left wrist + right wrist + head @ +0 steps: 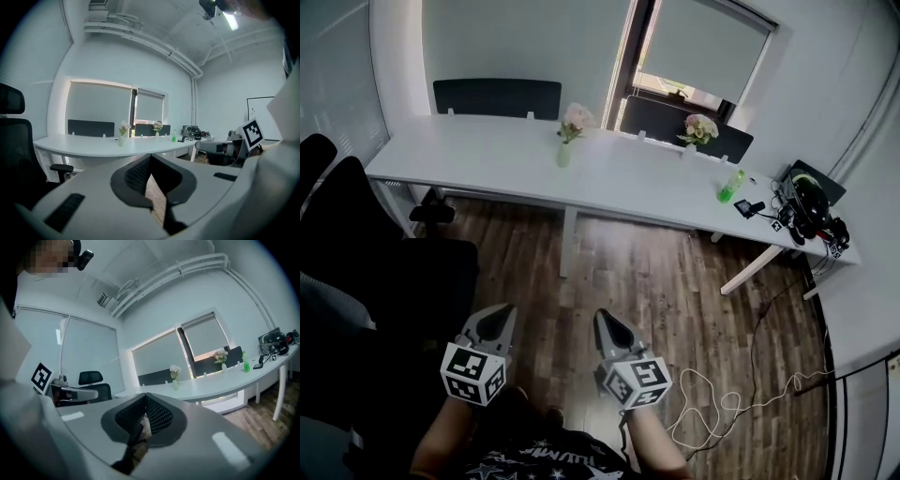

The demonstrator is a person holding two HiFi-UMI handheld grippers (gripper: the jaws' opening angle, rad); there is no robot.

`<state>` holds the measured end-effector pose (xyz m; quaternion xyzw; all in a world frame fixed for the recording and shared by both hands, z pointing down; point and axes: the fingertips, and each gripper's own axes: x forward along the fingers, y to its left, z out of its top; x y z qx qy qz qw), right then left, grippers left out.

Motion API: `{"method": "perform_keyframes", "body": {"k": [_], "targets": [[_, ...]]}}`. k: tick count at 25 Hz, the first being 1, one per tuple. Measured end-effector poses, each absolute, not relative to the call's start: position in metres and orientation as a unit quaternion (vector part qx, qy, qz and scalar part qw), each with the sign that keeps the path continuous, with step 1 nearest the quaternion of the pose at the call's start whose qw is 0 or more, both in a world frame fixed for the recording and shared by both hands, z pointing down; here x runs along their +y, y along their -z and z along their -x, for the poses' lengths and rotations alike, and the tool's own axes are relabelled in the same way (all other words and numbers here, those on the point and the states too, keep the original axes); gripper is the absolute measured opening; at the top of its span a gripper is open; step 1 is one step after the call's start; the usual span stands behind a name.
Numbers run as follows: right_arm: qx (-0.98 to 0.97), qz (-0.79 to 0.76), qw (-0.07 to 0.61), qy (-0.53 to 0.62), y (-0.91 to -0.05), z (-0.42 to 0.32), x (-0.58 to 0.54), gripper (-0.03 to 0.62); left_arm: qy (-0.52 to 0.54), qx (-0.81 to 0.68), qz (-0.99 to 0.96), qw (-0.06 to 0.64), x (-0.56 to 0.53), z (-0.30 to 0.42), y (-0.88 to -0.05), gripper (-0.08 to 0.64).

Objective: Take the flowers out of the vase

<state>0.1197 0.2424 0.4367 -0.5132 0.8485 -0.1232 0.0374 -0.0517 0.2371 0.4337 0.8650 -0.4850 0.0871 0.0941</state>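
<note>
A small pale vase [563, 154] with pink and white flowers [576, 118] stands on the long white desk [487, 155], far across the room. A second vase of flowers [700, 129] stands further right on the same desk. Both grippers hover low over the wooden floor, close to the person's body and well short of the desk. My left gripper [501, 311] is shut with nothing in it, and so is my right gripper [606, 319]. The left gripper view shows the near flowers [123, 127] beyond its closed tips [150, 157]. The right gripper view shows those flowers [175, 371] past its own closed tips [144, 397].
A green bottle [730, 186] and dark gear with cables [806, 208] lie at the desk's right end. Black office chairs [356, 244] stand at the left. A white cable [712, 408] loops on the floor at the right. Dark screens [497, 97] line the desk's far edge.
</note>
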Motion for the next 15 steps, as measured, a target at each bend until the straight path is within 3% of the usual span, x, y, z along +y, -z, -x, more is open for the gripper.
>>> {"method": "perform_keyframes", "body": {"k": [15], "targets": [[0.831, 0.542, 0.020, 0.125, -0.446, -0.117, 0.139, 0.003, -0.051, -0.438, -0.891, 0.106, 0.101, 0.040, -0.435, 0.009]]}}
